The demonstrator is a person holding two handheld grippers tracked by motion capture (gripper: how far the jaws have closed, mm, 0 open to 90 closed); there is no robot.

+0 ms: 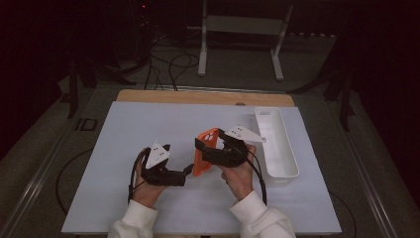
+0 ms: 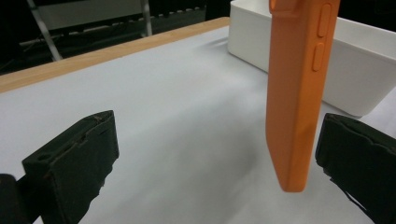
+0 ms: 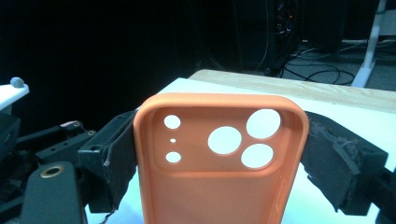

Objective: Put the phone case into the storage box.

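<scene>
Orange phone case point(image 3: 219, 172), 5 round camera holes, clamped upright.

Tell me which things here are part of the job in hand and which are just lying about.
Part of the job:
orange phone case, clamped across its sides in the right gripper
left gripper, jaws open, with the case's lower end hanging between them, untouched

Lying about:
white bin, at the right of the table
white mat
metal stand on the floor beyond the table
</scene>
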